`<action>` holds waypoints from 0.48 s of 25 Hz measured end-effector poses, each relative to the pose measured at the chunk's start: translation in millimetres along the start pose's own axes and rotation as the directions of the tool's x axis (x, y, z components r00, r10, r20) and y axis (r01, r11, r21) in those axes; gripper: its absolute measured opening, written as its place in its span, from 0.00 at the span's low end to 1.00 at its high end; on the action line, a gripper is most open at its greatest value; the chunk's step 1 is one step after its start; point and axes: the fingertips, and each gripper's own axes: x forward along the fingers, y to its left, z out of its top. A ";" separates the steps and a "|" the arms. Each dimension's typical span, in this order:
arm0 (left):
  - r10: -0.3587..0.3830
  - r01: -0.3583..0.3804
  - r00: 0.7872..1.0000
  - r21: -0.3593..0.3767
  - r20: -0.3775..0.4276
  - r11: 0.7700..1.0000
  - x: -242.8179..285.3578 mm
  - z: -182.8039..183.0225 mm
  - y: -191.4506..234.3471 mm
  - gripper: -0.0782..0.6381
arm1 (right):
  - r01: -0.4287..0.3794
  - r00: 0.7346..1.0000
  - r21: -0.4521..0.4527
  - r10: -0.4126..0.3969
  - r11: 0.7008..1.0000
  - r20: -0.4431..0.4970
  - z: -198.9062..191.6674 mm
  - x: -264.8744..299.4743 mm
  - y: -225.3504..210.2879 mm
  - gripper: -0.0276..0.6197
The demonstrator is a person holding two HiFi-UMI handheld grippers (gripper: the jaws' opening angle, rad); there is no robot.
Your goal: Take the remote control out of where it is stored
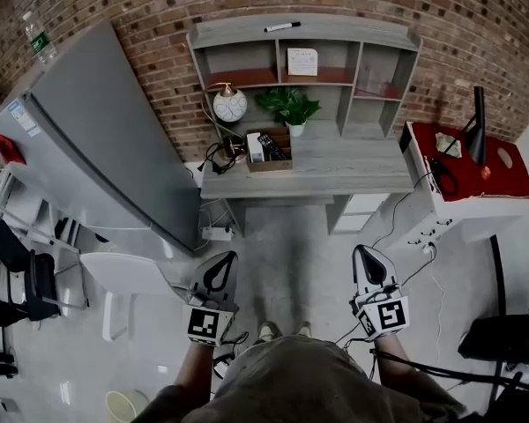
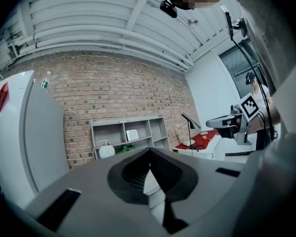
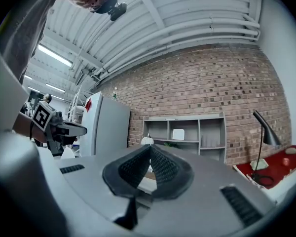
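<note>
Left tool (image 1: 227,257) and right tool (image 1: 364,250) clenched empty, remote control (image 1: 271,145) in desk box (image 1: 269,165) well ahead

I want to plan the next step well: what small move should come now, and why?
Probably step closer to the desk: the remote sits in a box on it, well ahead of the right gripper, whose jaws are shut on nothing.
</note>
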 end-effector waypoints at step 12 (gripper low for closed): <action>0.037 -0.037 0.999 -0.001 -0.027 0.999 17.6 -1.5 -17.3 0.12 | -0.031 0.999 -0.009 0.032 0.999 0.016 -2.4 1.9 -28.5 0.06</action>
